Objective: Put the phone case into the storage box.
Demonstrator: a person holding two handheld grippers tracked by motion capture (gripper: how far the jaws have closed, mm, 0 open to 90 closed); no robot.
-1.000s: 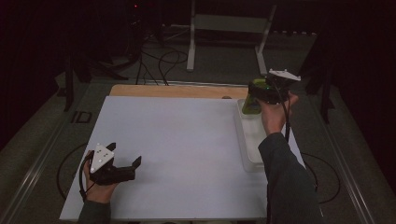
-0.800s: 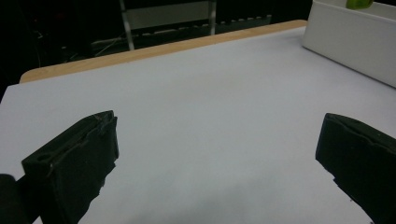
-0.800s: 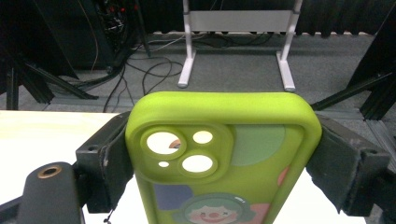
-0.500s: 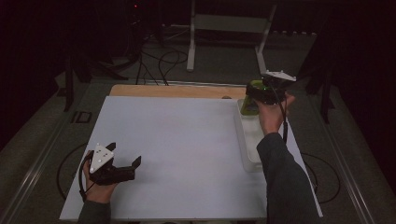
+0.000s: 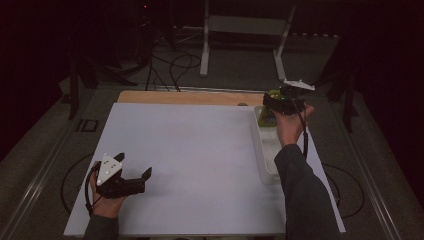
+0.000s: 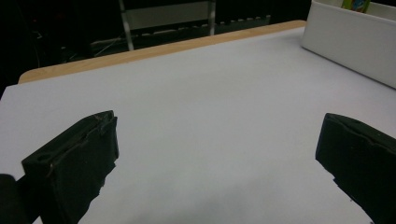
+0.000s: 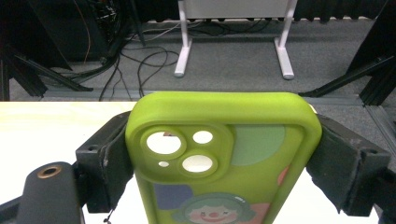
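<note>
My right gripper is shut on a lime-green phone case with camera cut-outs and a cartoon face, one black jaw pressing each long side. In the high view this gripper holds the case over the far end of a long white tray at the table's right. My left gripper rests near the front left of the white table top, open, with nothing between its jaws. Its own view shows the gripper with both jaws wide apart over bare table.
The white tray stands at the far right in the left gripper view, with a bit of green above its rim. A wooden strip runs along the table's far edge. Beyond it are cables and a white stand on the floor.
My right hand has shifted slightly left with the phone case still in the jaws. The left gripper has not moved.
</note>
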